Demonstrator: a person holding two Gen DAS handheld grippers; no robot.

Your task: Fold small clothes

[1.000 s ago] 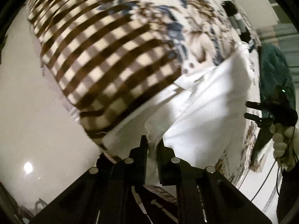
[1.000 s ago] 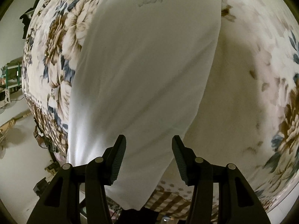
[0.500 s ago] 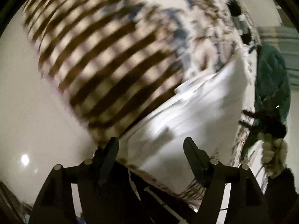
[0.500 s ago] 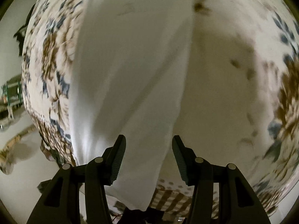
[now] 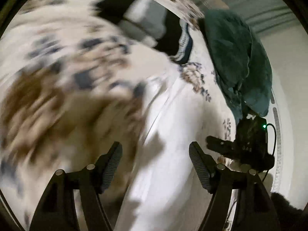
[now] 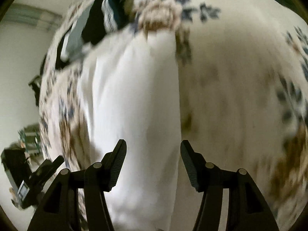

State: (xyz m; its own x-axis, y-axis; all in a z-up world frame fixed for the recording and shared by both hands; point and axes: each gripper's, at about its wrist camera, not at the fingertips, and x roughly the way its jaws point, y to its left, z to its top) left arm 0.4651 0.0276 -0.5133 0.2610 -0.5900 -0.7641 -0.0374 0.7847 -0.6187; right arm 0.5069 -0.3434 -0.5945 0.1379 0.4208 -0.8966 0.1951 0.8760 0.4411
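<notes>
On the bed, seen from our left wrist, the white garment (image 5: 173,134) lies flat on the flowery bedspread (image 5: 63,88), folded into a long strip. We hold our left gripper (image 5: 155,165) above it with its jaws spread wide, and nothing is between them. We think this gripper is empty because the strip is already laid down and needs no pinch right now. Our right gripper (image 5: 213,144) shows at the right edge of the strip, dark and small. Farther up the bed sit a black and grey folded piece (image 5: 146,23) and a dark green bundle (image 5: 236,61), well apart from the white strip. Much of this picture is blurry.

From our right wrist we look down the same white garment (image 6: 138,105). It runs away from us toward the black and grey piece (image 6: 92,19). Our right gripper (image 6: 153,163) hangs over the near end, jaws spread, pads not touching the cloth. We guess it is lined up over the near end so we can grab it and fold the strip shorter. Our left gripper (image 6: 51,166) peeks in at the lower left.
</notes>
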